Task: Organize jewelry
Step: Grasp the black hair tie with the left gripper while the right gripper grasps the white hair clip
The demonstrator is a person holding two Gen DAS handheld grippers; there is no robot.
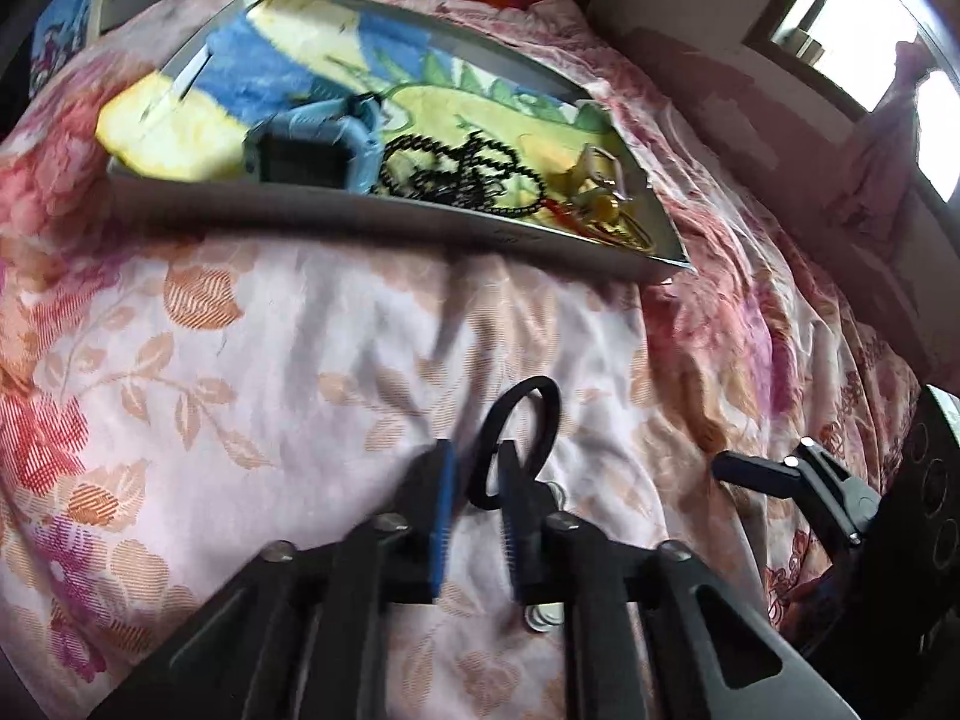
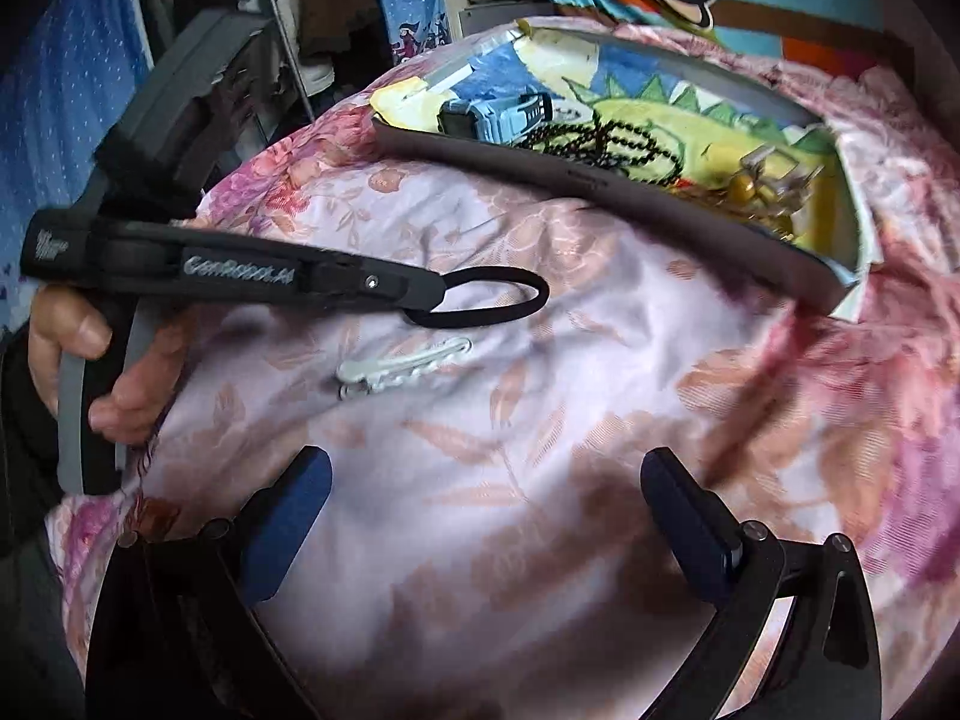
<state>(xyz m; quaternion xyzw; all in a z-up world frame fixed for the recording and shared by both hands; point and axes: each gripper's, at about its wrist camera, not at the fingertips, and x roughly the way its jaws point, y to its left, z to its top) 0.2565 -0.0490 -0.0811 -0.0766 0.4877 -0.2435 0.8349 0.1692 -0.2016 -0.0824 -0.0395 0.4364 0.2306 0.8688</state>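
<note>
My left gripper (image 1: 477,468) is shut on a black hair band (image 1: 521,438) and holds it above the floral bedspread; from the right wrist view the left gripper (image 2: 420,294) shows side-on with the band's loop (image 2: 480,297) sticking out. A white hair clip (image 2: 402,367) lies on the bedspread just below it. A grey tray (image 1: 372,219) lined with a colourful cloth holds a blue watch (image 1: 312,147), a black bead necklace (image 1: 462,171) and gold and silver pieces (image 1: 600,192). My right gripper (image 2: 486,510) is open and empty over the bedspread.
The floral bedspread (image 1: 240,360) covers the bed. The tray's near wall (image 2: 600,192) rises ahead of both grippers. A window (image 1: 870,30) is at the far right. Clothes and a blue cloth (image 2: 72,90) hang at the left.
</note>
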